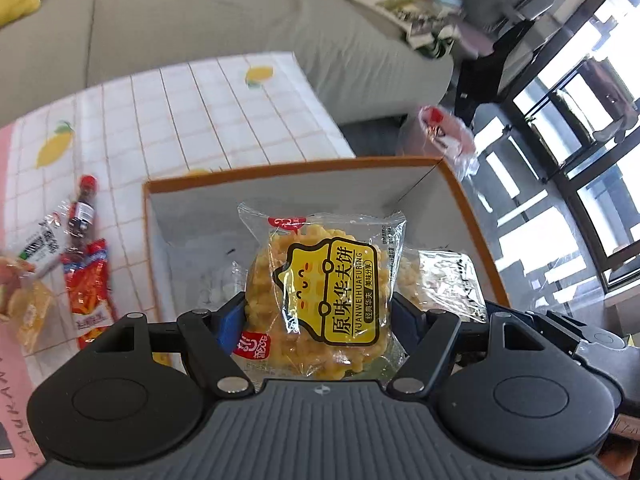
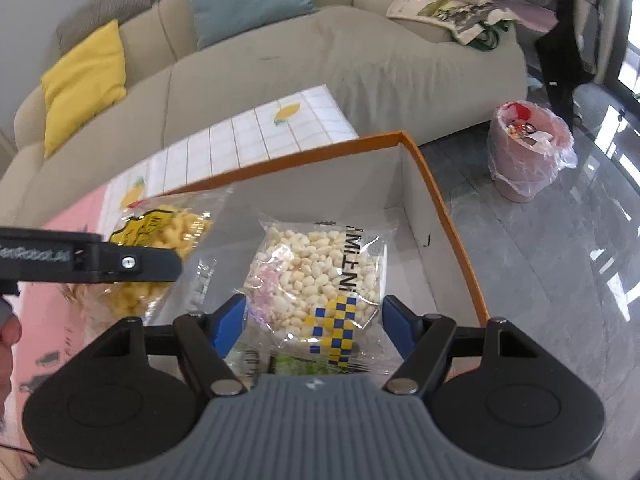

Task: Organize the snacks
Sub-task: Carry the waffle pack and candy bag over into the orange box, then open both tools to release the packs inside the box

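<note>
My left gripper is shut on a yellow waffle-cake packet and holds it over the orange-rimmed white box. My right gripper is shut on a clear packet of white puffed-rice cake with a blue and yellow checker label, also over the box. The puffed-rice packet shows at the right in the left wrist view. The left gripper's arm and its waffle packet show at the left in the right wrist view.
Loose snacks lie on the lemon-print tablecloth left of the box: a red sachet, a small bottle and other packets. A beige sofa stands behind. A pink bin stands on the floor at the right.
</note>
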Demonstrator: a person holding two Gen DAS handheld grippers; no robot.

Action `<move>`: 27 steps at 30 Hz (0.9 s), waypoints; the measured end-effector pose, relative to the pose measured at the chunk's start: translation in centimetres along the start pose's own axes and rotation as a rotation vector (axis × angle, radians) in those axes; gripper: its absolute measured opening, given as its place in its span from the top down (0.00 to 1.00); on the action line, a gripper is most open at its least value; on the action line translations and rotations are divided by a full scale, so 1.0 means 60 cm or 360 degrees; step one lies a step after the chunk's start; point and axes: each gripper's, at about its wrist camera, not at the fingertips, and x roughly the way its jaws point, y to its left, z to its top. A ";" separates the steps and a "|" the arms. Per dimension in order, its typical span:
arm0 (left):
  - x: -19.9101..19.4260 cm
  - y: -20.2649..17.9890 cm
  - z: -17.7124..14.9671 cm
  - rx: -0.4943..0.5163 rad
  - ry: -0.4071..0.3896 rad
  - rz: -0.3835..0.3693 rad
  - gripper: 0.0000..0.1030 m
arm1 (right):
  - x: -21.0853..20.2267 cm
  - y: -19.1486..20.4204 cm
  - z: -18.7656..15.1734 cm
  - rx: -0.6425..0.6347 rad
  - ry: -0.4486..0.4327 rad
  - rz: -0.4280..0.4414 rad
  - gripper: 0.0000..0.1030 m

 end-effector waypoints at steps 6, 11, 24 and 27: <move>0.052 0.005 0.019 0.0001 0.0100 0.0050 0.19 | 0.059 0.000 0.017 -0.0126 0.0129 -0.0038 0.31; 0.086 0.015 0.023 -0.0013 0.0182 0.0059 0.18 | 0.097 0.005 0.027 -0.0181 0.0200 -0.0030 0.31; 0.116 0.037 0.032 -0.0077 0.0210 0.0034 0.09 | 0.147 0.020 0.033 -0.0220 0.0298 -0.0031 0.29; 0.103 0.038 0.034 -0.0083 0.0150 0.0020 0.09 | 0.149 0.020 0.029 -0.0218 0.0308 -0.0065 0.27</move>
